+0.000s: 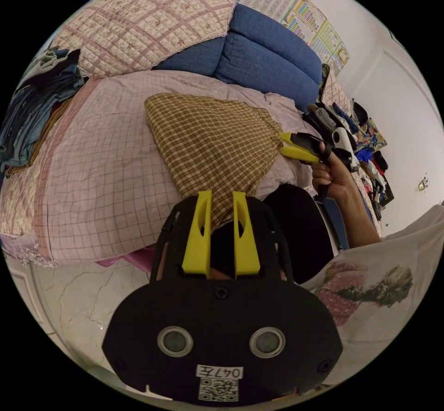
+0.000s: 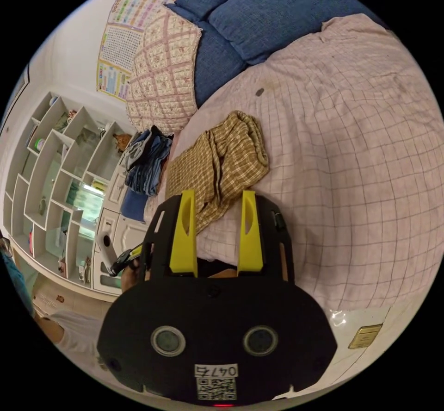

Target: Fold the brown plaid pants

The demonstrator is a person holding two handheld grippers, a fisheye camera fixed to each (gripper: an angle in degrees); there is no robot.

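Note:
The brown plaid pants [image 1: 208,147] lie in a loose, partly gathered heap on the pink checked bed sheet [image 1: 101,175], one narrow end pointing at the bed's near edge. My left gripper [image 1: 222,196] hovers off that edge, its yellow jaws a narrow gap apart with nothing pressed between them. A hand [image 1: 333,175] holds my right gripper [image 1: 283,145] at the bunched side of the pants, jaws apart. In the right gripper view, that gripper [image 2: 217,196] stands wide open just short of the pants [image 2: 222,161]. The left gripper [image 2: 138,250] shows low beside the bed.
Blue cushions [image 1: 268,54] and a quilted patchwork cover [image 1: 148,22] line the far side of the bed. A pile of denim and dark clothes [image 2: 143,161] sits at one end. White shelves [image 2: 55,165] stand beyond it. Clutter [image 1: 360,138] lies behind the hand.

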